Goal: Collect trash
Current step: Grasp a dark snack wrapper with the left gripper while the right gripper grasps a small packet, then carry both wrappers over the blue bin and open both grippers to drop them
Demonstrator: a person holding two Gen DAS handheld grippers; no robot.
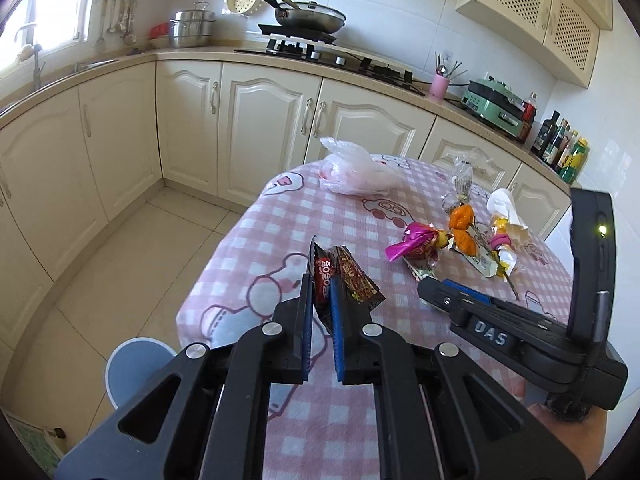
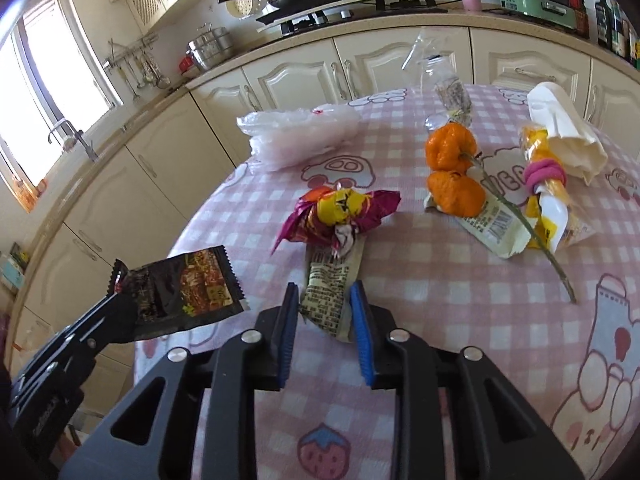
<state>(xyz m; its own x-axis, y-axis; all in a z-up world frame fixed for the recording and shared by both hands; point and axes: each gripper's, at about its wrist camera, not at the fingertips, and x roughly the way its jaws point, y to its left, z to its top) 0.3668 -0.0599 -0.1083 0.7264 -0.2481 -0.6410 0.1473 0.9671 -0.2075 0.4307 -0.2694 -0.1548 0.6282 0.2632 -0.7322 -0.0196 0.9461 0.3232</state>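
Note:
My left gripper [image 1: 321, 280] is shut on a dark red-and-black snack wrapper [image 1: 340, 280], held up off the table's near-left edge; the right wrist view shows that wrapper [image 2: 184, 292] too. My right gripper [image 2: 324, 286] sits low on the pink checked tablecloth [image 2: 440, 320], its blue pads touching both sides of a cream printed wrapper [image 2: 326, 296]. Just beyond lies a magenta-and-yellow candy wrapper bundle [image 2: 340, 208]. Farther right are orange peels [image 2: 452, 148], another cream wrapper [image 2: 488, 228] and a yellow wrapper with pink bands [image 2: 544, 176].
A crumpled white plastic bag [image 2: 296, 136] and clear cellophane [image 2: 448, 88] lie at the table's far side, beside a white paper roll [image 2: 564, 128]. A blue stool [image 1: 136, 360] stands by the table's left edge. Cream cabinets [image 1: 260, 120] and a stove counter lie beyond.

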